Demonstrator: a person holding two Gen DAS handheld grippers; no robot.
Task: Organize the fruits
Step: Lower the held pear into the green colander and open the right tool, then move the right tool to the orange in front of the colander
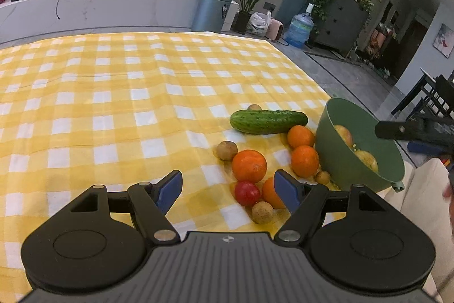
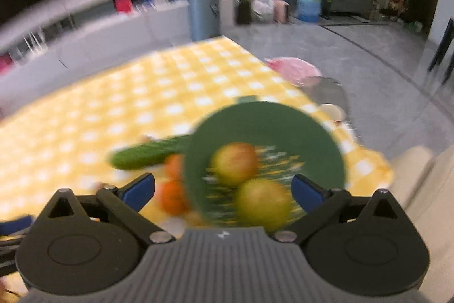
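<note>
Lower right of the left wrist frame, we see the green bowl [image 1: 334,149] holding two yellowish apples [image 1: 369,159], with smooth oranges [image 1: 249,165], a bumpy cucumber [image 1: 268,121] and a tomato [image 1: 247,192] crowding its left side on the checked cloth [image 1: 113,104]. Left gripper [image 1: 228,190] and right gripper [image 2: 222,189] both have jaws spread apart, empty. Right wrist view is motion-blurred.

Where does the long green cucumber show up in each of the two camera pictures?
Left wrist view: the long green cucumber lies right of centre on the yellow checked cloth, beyond the oranges.
Right wrist view: the cucumber, blurred, sits left of centre.
Shared landmark: the green bowl just right of it.
</note>
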